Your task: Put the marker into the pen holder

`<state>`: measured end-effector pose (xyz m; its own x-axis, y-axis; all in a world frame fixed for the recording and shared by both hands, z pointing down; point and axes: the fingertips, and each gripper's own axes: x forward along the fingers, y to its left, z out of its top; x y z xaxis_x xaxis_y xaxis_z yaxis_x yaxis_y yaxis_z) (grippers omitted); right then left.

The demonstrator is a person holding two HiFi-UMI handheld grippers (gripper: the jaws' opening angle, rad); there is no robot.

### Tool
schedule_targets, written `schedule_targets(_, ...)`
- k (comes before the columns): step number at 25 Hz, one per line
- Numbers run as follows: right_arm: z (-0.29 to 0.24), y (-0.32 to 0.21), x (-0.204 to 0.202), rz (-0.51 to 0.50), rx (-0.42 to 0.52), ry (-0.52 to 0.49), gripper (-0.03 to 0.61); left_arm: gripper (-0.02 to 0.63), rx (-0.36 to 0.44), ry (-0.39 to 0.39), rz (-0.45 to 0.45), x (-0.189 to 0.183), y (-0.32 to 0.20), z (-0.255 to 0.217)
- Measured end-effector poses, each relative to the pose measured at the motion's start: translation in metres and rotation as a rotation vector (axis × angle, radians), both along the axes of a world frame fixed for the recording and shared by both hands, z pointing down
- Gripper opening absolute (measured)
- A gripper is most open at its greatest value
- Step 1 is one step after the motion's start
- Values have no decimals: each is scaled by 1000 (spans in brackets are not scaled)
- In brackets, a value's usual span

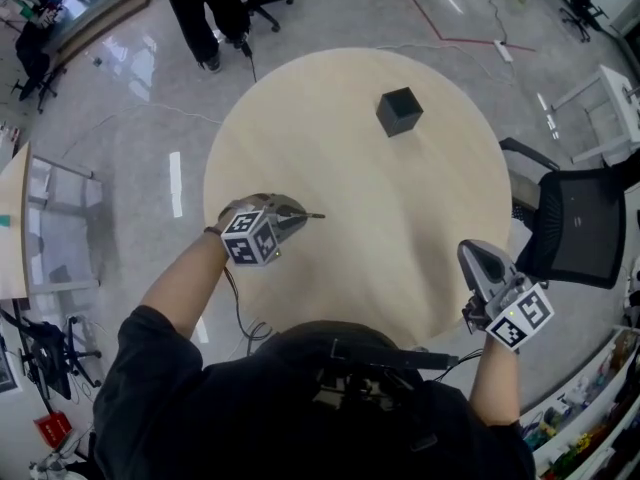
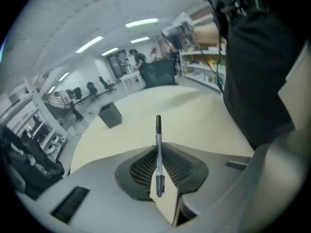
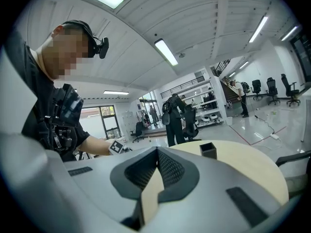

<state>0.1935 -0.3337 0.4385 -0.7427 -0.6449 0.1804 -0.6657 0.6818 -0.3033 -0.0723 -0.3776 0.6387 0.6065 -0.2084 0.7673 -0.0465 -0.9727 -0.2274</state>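
- Your left claw [image 1: 290, 212] is at centre left of the head view, over the near-left part of the round table [image 1: 400, 208].
- In the left gripper view it is clamped on the marker [image 2: 158, 144]. The pads pinch the lower barrel, and the marker stands up out of them along the middle of the frame.
- In the head view the marker's dark tip pokes out to the right of the left claw, above the tabletop.
- The holder [image 1: 399, 111], a black open-topped box, stands on the table at upper centre-right of the head view, well apart from the marker.
- In the left gripper view the holder [image 2: 110, 114] is left of centre, up and to the left of the marker's tip.
- Your right claw [image 1: 472, 255] is at lower right of the head view, by the table's near-right edge.
- In the right gripper view its jaws are pressed together with nothing between them, and the holder [image 3: 208, 150] shows right of centre beyond them.
- A black chair [image 1: 575, 223] stands off the table's right edge.
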Motion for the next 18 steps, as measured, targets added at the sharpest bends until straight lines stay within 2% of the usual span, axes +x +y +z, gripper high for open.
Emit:
schedule_targets(3,-16,-7,0,6,36,-22,3,40,-4,244,-125,15,-12,-70)
schedule_targets(8,-43,-13,-2,22,92,-31,3,40,26,574,-234,19,-20,-177)
schedule_targets(11,-58,-11,-5,26,120,-47,3,40,9,765,-298,8,-15,-225)
schedule_targets(15,-71,-10,-7,32,141,-48,3,40,-28,946,-371,-6,-12,-263)
schedule_targets(18,-81,-12,-7,41,161,-44,3,41,-46,1021,-409,-12,-18,-280)
